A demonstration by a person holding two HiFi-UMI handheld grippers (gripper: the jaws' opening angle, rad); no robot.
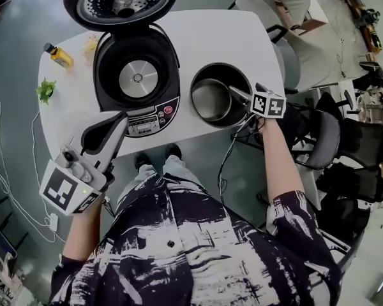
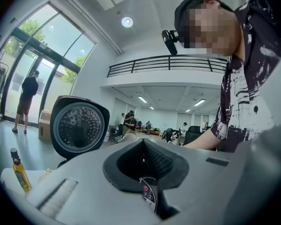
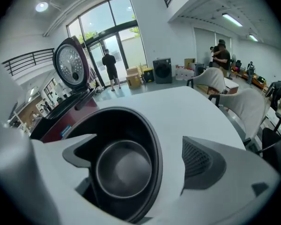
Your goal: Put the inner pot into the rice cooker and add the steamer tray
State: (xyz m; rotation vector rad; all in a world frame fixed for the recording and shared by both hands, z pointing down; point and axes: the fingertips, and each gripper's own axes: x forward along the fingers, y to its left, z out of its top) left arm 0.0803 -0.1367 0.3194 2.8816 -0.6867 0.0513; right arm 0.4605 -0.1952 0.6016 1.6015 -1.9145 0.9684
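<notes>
right gripper (image 1: pixel 237 95) straddling right rim of inner pot (image 1: pixel 207 101), jaws wide, not pinching yet; rice cooker (image 1: pixel 137 78) lying open just left of pot; left gripper (image 1: pixel 120 118) hovering near cooker front, jaws together, empty.

A white table (image 1: pixel 236 37) stands on a grey floor (image 1: pixel 16 50), with dark office chairs (image 1: pixel 322 139) at its right, tall glass doors (image 2: pixel 33 64) far behind, and a round ceiling lamp (image 2: pixel 127 21) above.
</notes>
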